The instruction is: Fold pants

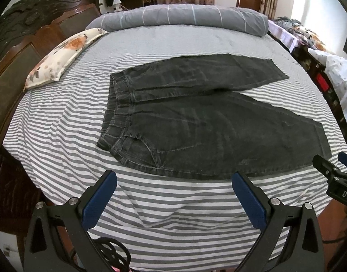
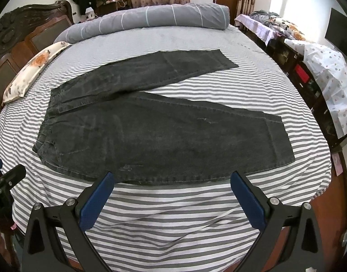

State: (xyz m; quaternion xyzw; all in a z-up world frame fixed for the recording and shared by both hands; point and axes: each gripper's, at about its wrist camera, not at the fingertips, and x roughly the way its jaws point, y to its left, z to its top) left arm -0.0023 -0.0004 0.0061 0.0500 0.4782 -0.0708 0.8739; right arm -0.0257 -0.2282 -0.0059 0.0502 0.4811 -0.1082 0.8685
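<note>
A pair of dark grey jeans (image 1: 207,122) lies spread flat on the striped bed, waistband to the left and both legs running right, split apart in a V. It also shows in the right wrist view (image 2: 164,133). My left gripper (image 1: 174,179) is open and empty, hovering just short of the near edge of the jeans near the waist and hip. My right gripper (image 2: 172,180) is open and empty, its tips at the near edge of the closer leg. The right gripper's tip shows at the right edge of the left wrist view (image 1: 331,170).
The bed has a grey-and-white striped sheet (image 1: 164,206). A floral pillow (image 1: 60,56) lies at the left by the dark wooden headboard (image 1: 21,45). A rolled grey duvet (image 1: 184,17) lies along the far side. A cluttered bench with covered items (image 2: 313,68) stands to the right.
</note>
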